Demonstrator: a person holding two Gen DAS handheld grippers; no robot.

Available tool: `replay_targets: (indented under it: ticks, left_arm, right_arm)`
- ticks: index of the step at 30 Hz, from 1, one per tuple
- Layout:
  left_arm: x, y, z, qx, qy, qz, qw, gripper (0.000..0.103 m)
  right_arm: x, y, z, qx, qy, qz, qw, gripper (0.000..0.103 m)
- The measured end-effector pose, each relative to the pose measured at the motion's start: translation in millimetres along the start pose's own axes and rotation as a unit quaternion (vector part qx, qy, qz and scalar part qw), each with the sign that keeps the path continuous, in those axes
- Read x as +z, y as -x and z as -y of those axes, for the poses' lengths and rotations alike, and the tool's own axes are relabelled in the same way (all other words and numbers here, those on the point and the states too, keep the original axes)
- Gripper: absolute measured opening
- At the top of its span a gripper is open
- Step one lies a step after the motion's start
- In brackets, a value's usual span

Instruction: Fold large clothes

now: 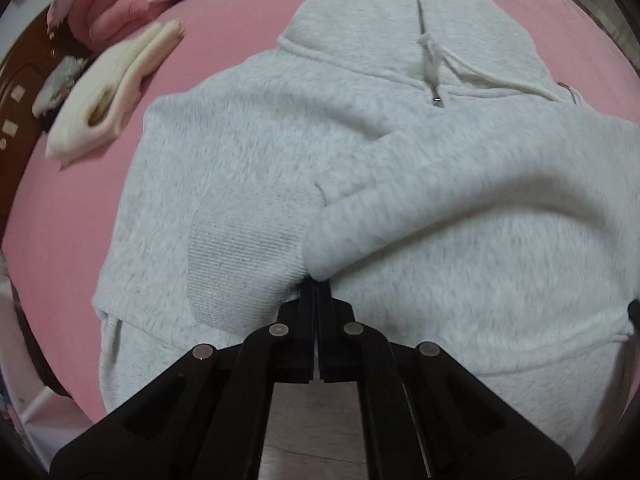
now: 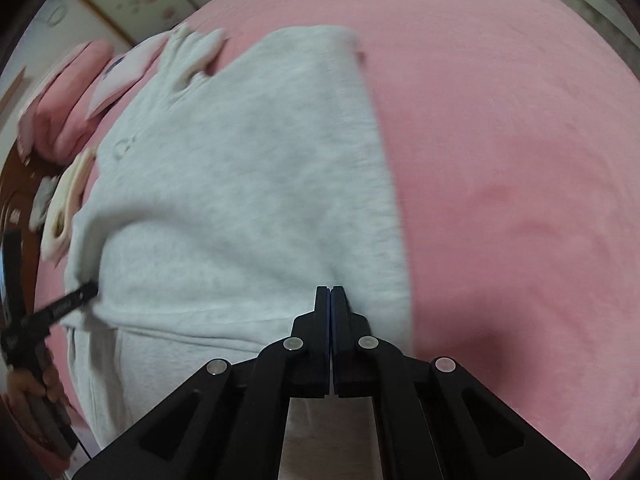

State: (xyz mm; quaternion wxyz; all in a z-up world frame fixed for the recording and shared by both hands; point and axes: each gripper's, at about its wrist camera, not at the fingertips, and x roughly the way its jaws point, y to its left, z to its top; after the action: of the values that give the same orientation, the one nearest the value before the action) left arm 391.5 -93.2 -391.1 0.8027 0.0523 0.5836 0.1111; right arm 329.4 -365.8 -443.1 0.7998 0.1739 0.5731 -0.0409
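A light grey fleece hoodie (image 1: 260, 168) lies flat on a pink bed (image 1: 60, 220), its hood (image 1: 380, 20) and drawstring (image 1: 432, 52) at the far end. One sleeve (image 1: 420, 208) is folded across the body. My left gripper (image 1: 316, 290) points steeply down, jaws together, tips pinched at that sleeve's cuff. In the right wrist view the hoodie (image 2: 240, 180) fills the middle. My right gripper (image 2: 331, 289) is shut with its tips in the fabric near the lower right edge. The left gripper (image 2: 90, 290) shows at the hoodie's left edge, held by a hand (image 2: 28, 388).
A folded cream cloth (image 1: 104, 96) lies left of the hoodie, with pink pillows (image 1: 116, 4) beyond it. Dark wooden furniture (image 1: 20, 76) borders the bed on the left. Bare pink sheet (image 2: 500, 160) stretches to the hoodie's right.
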Motion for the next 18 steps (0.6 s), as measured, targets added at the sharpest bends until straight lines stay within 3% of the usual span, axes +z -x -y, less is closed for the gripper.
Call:
replay_targets:
  ticks: [2,4,6,8,10,13,16,18]
  left_arm:
    - [-0.7,19.7,2.4,-0.022,0.008,0.013,0.9996,0.001]
    - [4.0,34.9,8.8,-0.083,0.017,0.023,0.9961,0.001]
    - [11.1,51.3,16.9,-0.143,0.019,0.043,0.9887,0.001]
    - [28.3,64.9,33.8,-0.162,0.014,0.067,0.9844,0.001]
    - [42.8,65.9,37.3,-0.163,0.009,0.083,0.9831,0.001]
    - [50.4,29.6,40.9,-0.12,-0.004,0.031,0.9923,0.001]
    - [47.4,-0.2,17.4,-0.127,0.062,0.012,0.9899,0.001]
    - [53.0,-22.6,2.7,-0.138,0.101,-0.008,0.9853,0.001]
  right_arm:
    - [3.2,5.7,-10.7,-0.024,0.005,0.002,1.0,0.0]
    - [7.8,12.1,-31.3,-0.012,0.024,0.018,0.999,0.0]
    - [15.3,15.9,-56.6,0.073,0.033,0.027,0.996,0.0]
    - [21.7,9.6,-81.2,0.156,0.046,0.02,0.986,0.0]
    - [30.8,-0.8,-114.3,0.2,0.08,0.012,0.976,0.0]
    - [46.2,-24.2,-162.2,0.209,0.127,0.01,0.97,0.0]
    - [58.5,-66.7,-194.6,0.192,0.139,-0.033,0.971,0.0]
    - [64.2,-78.5,-194.1,0.204,0.13,-0.028,0.97,0.0]
